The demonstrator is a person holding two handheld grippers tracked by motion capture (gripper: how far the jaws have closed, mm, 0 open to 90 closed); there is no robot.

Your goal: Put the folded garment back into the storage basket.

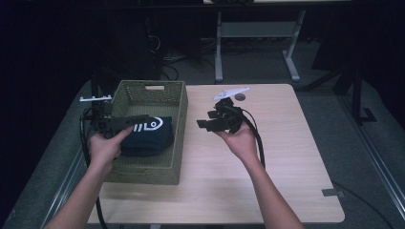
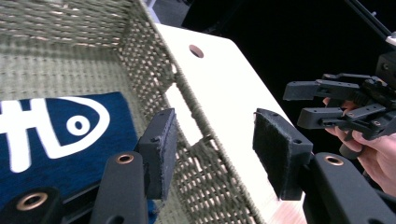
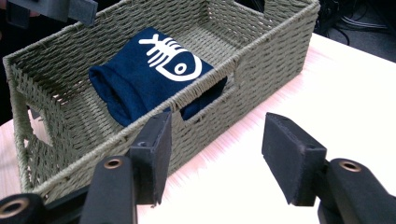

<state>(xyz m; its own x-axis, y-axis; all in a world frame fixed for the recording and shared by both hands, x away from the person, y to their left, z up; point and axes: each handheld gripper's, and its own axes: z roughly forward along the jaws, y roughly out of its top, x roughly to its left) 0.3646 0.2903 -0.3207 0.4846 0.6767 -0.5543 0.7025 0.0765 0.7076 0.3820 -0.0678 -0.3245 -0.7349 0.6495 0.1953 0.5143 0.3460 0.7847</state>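
**Both grippers open and empty, the folded cloth lies in the basket**

The left gripper [image 2: 212,156] has its jaws wide apart and holds nothing. In the left gripper view, one pad is above the inside of the woven basket [image 2: 154,70] and the other pad is outside it, so the jaws stand across the basket's long wall on the table side, and I cannot tell if they touch it. In the high view the left gripper [image 1: 125,121] is over the basket, near the wall on the person's left, close above the cloth.

The right gripper [image 3: 215,156] is also wide open with nothing between the pads. It is held outside the basket, over the bare wooden table [image 3: 355,93], and it looks toward the long wall with the handle hole. In the high view the right gripper [image 1: 210,125] is well apart from the basket, on the table side.

The dark blue cloth [image 3: 149,77] with a white fish skeleton print is folded and lies on the bottom of the basket, toward the end nearer the person. Part of it is visible through the handle hole.

What could go wrong, in my judgement: if the left gripper moves away sideways at this low height, the pad inside can catch the woven wall and drag or tip the light basket. If the jaws close now, they may pinch the wall. A pad can also hook the cloth and unfold it, so a straight lift seems safer
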